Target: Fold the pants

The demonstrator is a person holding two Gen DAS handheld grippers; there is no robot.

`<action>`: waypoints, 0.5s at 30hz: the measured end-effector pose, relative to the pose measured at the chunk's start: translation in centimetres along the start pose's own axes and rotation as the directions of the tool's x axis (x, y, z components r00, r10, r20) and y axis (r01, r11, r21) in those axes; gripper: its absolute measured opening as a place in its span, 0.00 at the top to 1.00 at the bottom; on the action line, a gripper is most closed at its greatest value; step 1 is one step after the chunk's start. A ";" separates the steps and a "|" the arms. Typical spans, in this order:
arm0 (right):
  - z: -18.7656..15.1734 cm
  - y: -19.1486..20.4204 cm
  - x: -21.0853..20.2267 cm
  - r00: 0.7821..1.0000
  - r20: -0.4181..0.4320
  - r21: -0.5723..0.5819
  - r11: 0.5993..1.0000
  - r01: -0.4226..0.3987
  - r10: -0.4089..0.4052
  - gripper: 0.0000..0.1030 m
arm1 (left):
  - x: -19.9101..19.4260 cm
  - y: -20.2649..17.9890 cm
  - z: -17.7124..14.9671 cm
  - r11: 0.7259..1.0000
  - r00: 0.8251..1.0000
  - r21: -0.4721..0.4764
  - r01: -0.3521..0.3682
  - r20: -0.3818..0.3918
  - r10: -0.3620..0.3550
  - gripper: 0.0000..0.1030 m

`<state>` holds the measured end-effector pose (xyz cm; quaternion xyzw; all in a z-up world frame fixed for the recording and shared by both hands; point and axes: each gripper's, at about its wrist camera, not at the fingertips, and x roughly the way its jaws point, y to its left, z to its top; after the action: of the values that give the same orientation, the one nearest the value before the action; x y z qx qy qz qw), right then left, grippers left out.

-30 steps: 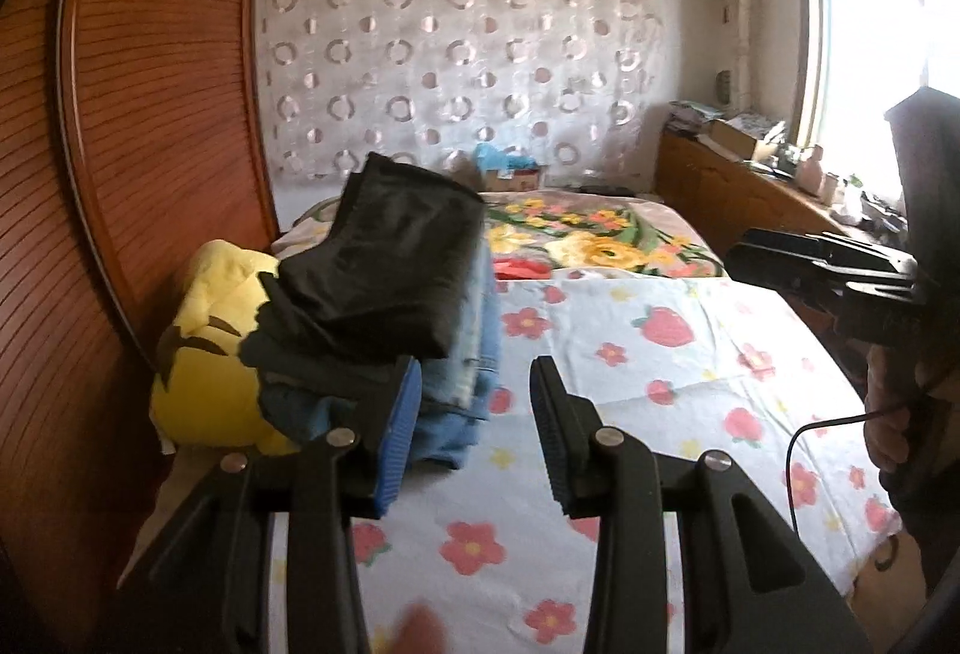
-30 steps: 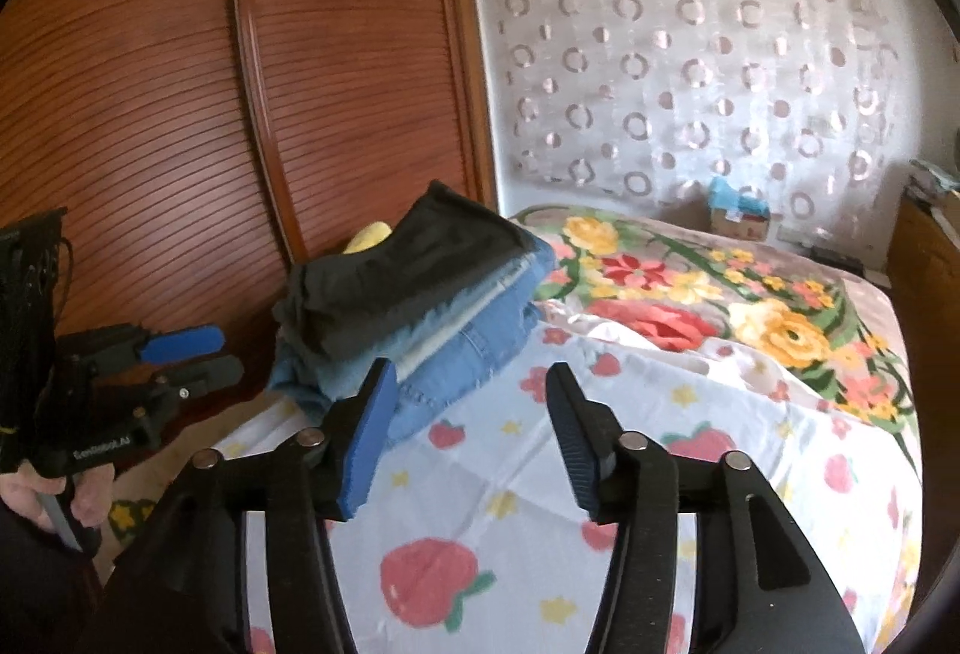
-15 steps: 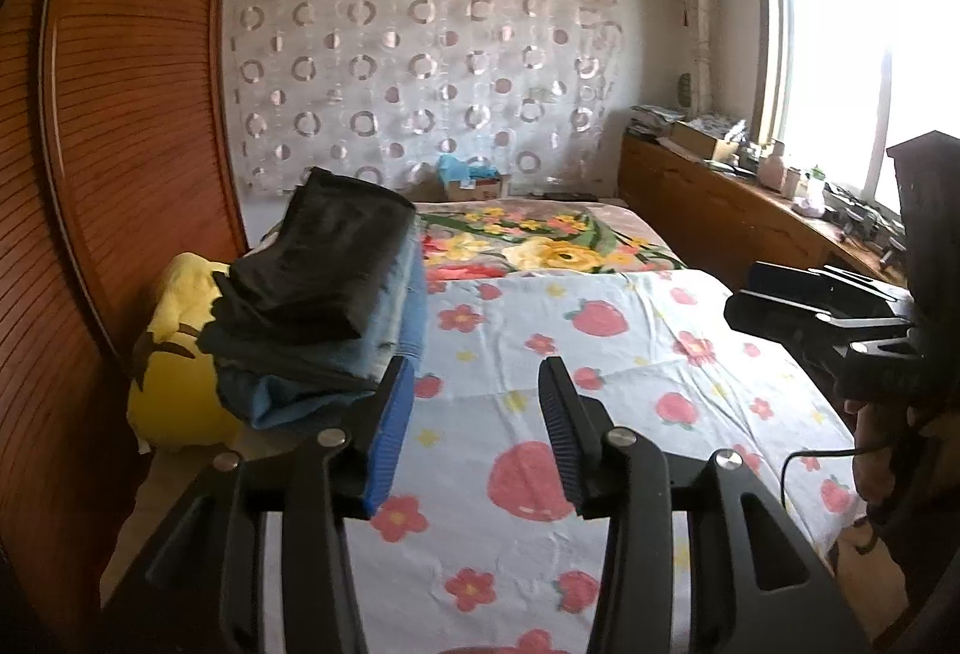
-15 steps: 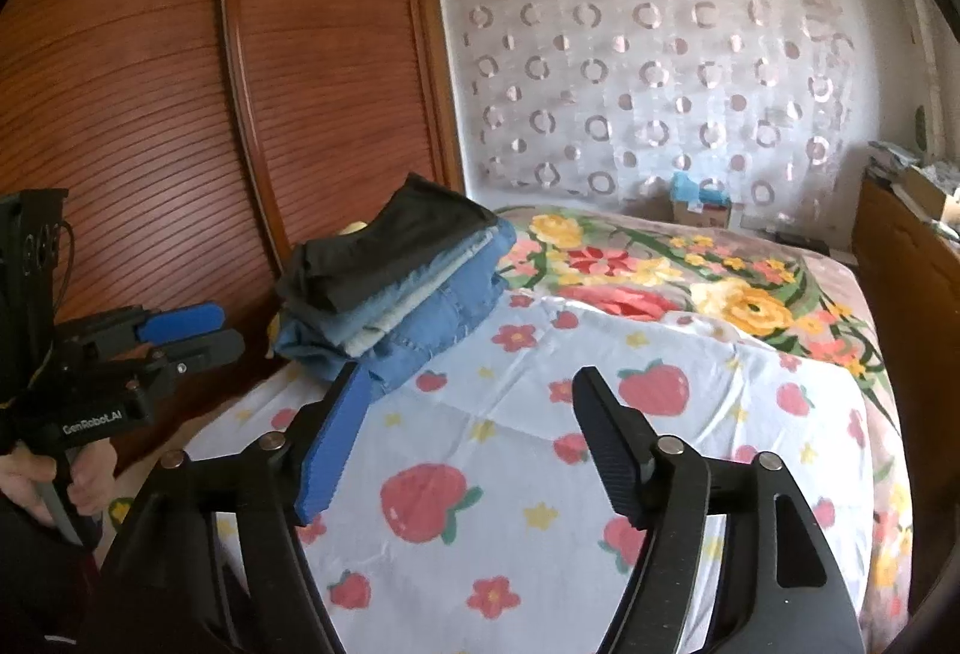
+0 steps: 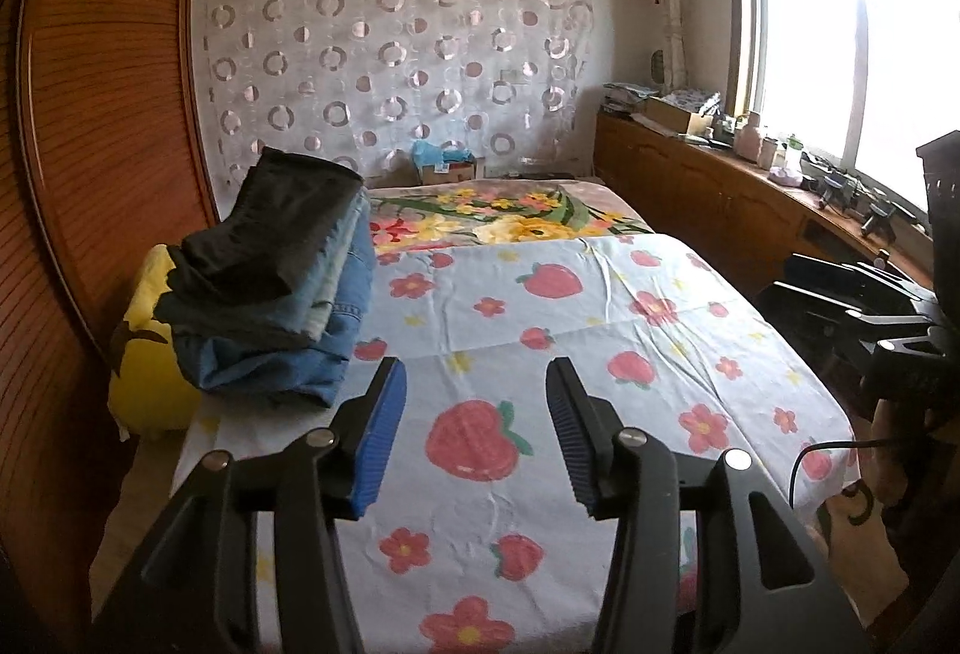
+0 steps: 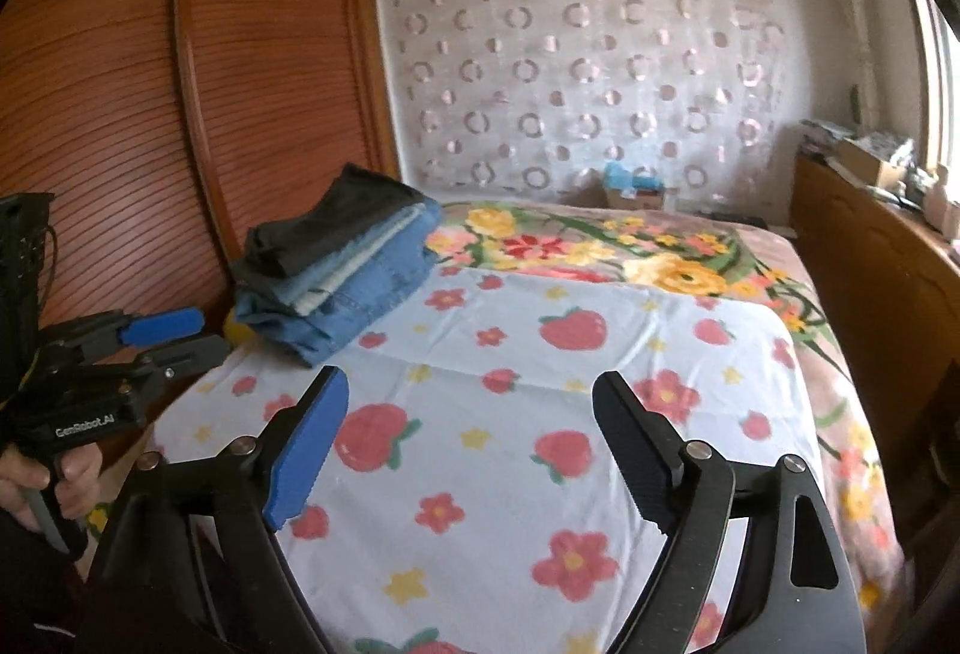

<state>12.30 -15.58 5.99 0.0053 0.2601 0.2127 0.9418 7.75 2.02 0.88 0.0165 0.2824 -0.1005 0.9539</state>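
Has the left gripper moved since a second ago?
Yes. The left gripper backed away from the folded pants stack, now ahead-left; its jaws are opening, empty.

Sheet under your tongs: strawberry-print sheet (image 5: pixel 600 306)
Far ahead: circle-patterned curtain (image 5: pixel 390 60)
Left: wooden wardrobe (image 6: pixel 150 114)

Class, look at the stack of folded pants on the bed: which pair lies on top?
The black pair lies on top; every pair beneath it, down to the blue jeans at the bottom, is denim blue.
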 end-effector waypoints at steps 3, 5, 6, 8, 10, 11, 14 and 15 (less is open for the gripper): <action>-0.8 -0.6 -1.0 1.000 0.010 0.016 0.999 0.029 -0.029 0.16 | 0.1 -0.7 -0.4 1.000 1.000 0.003 0.010 -0.010 -0.010 0.52; -1.1 -0.9 -1.6 0.999 0.014 0.022 0.999 0.049 -0.049 0.16 | 0.2 -1.2 -0.5 1.000 1.000 0.009 0.006 -0.015 -0.006 0.52; -1.3 -1.1 -1.9 0.998 0.015 0.026 0.998 0.061 -0.061 0.16 | 0.2 -1.4 -0.5 1.000 1.000 0.011 0.005 -0.014 -0.005 0.52; -1.6 -1.2 -2.5 0.996 0.016 0.025 0.996 0.082 -0.082 0.16 | 0.1 -1.6 -0.5 1.000 1.000 0.010 0.008 -0.008 -0.008 0.52; -1.7 -1.3 -3.2 0.994 0.021 0.023 0.994 0.111 -0.111 0.16 | -0.3 -1.9 -0.3 1.000 1.000 0.011 0.007 0.001 -0.007 0.52; -1.7 -1.3 -3.5 0.992 0.025 0.024 0.992 0.120 -0.121 0.16 | -0.6 -2.1 -0.2 1.000 1.000 0.011 0.005 0.007 -0.005 0.51; -1.6 -1.5 -4.6 0.989 0.036 0.032 0.990 0.139 -0.140 0.16 | -1.6 -2.3 0.3 1.000 1.000 0.006 0.006 0.030 -0.006 0.51; -1.6 -1.4 -5.0 0.988 0.042 0.033 0.989 0.145 -0.146 0.16 | -2.0 -2.3 0.6 1.000 0.999 0.005 0.005 0.039 -0.005 0.50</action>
<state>8.26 -19.06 6.90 0.0052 0.2422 0.1391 0.9602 5.93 0.06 2.53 0.0164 0.2635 -0.1038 0.9589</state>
